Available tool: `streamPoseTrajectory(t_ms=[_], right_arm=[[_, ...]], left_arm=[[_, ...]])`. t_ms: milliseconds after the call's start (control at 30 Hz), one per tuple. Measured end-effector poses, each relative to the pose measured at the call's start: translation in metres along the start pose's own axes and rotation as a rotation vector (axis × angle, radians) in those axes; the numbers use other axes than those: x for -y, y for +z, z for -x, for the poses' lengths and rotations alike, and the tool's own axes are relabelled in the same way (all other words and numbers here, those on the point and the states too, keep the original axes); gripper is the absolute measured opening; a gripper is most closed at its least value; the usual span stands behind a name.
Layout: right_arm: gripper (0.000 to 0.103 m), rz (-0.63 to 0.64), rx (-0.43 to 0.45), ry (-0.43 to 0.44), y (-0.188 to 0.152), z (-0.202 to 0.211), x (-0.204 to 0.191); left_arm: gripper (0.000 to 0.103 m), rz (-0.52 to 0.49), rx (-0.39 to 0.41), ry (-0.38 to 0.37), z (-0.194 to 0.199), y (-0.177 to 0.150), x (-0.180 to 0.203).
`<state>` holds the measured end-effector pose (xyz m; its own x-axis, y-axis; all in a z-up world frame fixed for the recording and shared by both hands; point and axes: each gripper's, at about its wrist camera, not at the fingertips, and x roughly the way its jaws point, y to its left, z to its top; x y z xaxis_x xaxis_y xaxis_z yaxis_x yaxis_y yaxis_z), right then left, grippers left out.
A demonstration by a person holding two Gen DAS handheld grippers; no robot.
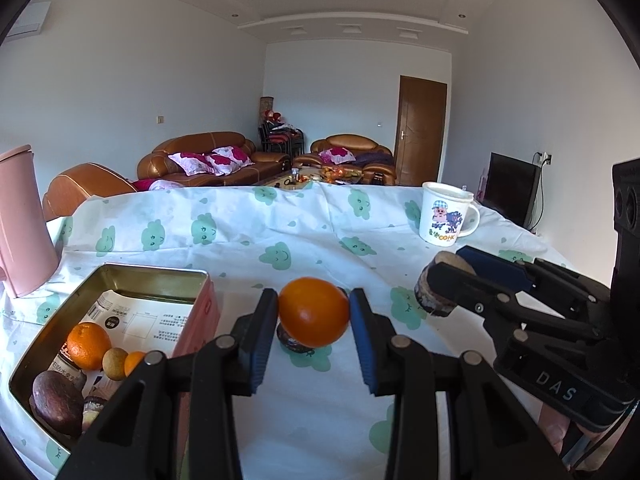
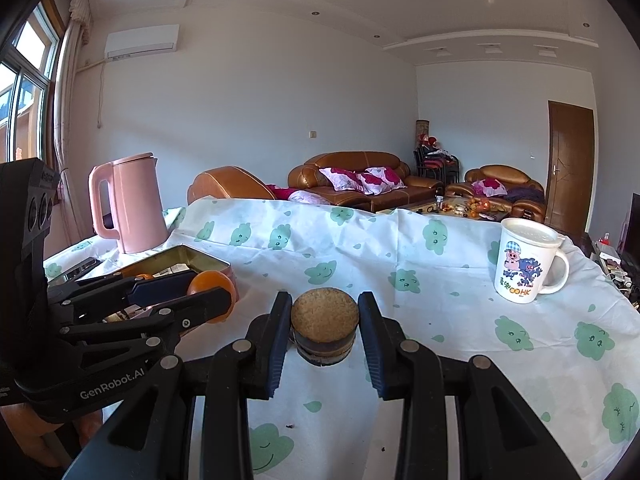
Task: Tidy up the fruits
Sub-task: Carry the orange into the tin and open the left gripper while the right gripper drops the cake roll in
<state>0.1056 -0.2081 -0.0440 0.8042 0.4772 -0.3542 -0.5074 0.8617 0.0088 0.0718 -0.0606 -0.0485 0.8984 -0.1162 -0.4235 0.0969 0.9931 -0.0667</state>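
Orange-skinned round fruit (image 1: 313,312) sits clamped between the left gripper (image 1: 313,309) jaws, above the cloud-print tablecloth (image 1: 248,236).
Right gripper (image 2: 324,322) jaws grip a brown cut-topped fruit piece (image 2: 325,326); pink-sided metal tin (image 1: 120,280) lies left.

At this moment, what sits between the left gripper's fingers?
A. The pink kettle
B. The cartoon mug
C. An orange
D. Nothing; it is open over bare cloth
C. In the left wrist view the left gripper has its two blue pads pressed on either side of an orange, held above the cloth, while the mug and pink kettle stand apart farther back on the table.
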Motion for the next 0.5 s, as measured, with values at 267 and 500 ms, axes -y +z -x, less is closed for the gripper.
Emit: streamPoseTrajectory(t_ms=[267,500], right_arm=[[0.036,0.049,-0.002,0.07,0.015,-0.006,-0.035],[0.036,0.092,0.0,0.174,0.037,-0.018,-0.083]], left_arm=[[0.038,0.051,-0.001,0.039,0.015,0.005,-0.036],[0.038,0.102,0.013,0.114,0.035,0.014,-0.09]])
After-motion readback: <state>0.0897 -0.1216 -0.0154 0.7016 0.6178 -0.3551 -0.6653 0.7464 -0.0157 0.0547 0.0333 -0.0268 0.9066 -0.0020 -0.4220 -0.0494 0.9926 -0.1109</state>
